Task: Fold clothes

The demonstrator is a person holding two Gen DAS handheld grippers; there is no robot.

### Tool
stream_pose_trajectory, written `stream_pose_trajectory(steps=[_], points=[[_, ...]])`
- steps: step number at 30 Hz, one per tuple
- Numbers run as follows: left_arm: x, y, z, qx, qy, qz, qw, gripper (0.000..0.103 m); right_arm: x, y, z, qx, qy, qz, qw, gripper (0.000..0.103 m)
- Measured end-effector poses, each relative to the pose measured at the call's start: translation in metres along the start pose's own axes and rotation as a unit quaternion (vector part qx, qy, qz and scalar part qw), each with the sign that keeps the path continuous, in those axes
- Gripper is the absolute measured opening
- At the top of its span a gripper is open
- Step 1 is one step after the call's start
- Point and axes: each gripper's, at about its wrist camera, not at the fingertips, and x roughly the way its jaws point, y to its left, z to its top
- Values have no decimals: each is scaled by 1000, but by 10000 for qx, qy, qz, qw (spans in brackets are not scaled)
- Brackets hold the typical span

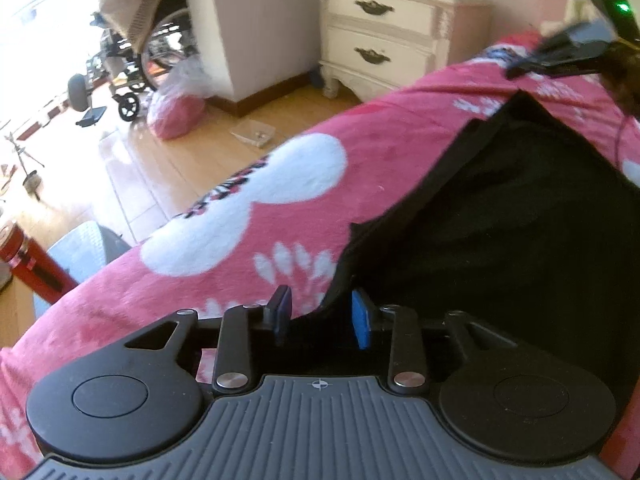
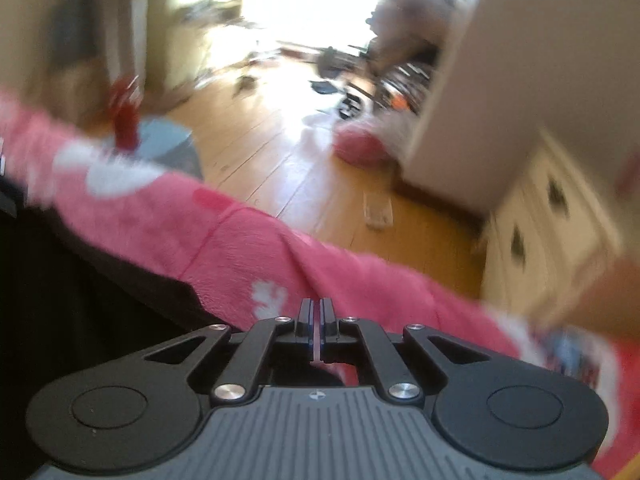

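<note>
A black garment (image 1: 500,220) lies on a pink fleece blanket (image 1: 280,200) with white prints. My left gripper (image 1: 322,314) stands at its near left corner. Its blue pads are apart and the garment's edge runs up between them, with neither pad pressing on it. My right gripper (image 1: 520,68) shows blurred at the garment's far top corner. In the right wrist view, which is blurred, my right gripper (image 2: 317,312) hangs over the pink blanket (image 2: 240,248). Its jaws are only a thin slit apart with nothing in them. The black garment (image 2: 80,280) lies to its left.
A white nightstand (image 1: 380,36) stands past the bed on a wooden floor (image 1: 168,168). A wheelchair (image 1: 132,52), a pink bag (image 1: 176,116) and a flat tray (image 1: 254,132) are further left. A red cylinder (image 1: 28,260) stands by the bed's near left edge. A blurred hand (image 2: 600,292) shows at right.
</note>
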Motion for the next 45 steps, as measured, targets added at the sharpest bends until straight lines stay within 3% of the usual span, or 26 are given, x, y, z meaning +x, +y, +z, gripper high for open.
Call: stream_pose_trajectory(steps=[1,4,9,13,19,24,30,34,37,40,45], points=[[-1,3,0,-71,-24,16,10000,33,-5,-14,-4,406,59,106,9991,23],[-5,8,0,-249,-41,24,9997,34,-14,-49,-22,1283,163,233,9913,41],[-10,18,-1,-546,63,-45,9985,35,-7,-84,-42,2287,562,489,9706,44],[-30,37,-14,-1230,66,-55,9924,45,-7,-96,-55,2755,514,844,9562,44],[-39,68,-43,-2528,95,-230,9672,48,-7,-107,-72,3315,538,1235,9338,44],[-23,74,-50,-2960,81,-454,9541,48,-9,-114,-84,3727,607,1420,9150,44],[-16,85,-51,-3568,-130,-852,9302,48,-4,-117,-92,4069,741,1587,8965,46],[-15,87,-54,-3699,-161,-920,9244,46,4,-120,-91,4258,663,1753,8852,47],[-15,88,-56,-3788,-221,-893,9209,40,12,-117,-84,4219,610,1871,8850,46],[-14,88,-57,-3835,-268,-825,9195,36,19,-111,-74,4009,568,1874,8949,45],[-14,84,-56,-3748,-380,-643,9241,23,26,-103,-62,3704,530,1896,9078,38]])
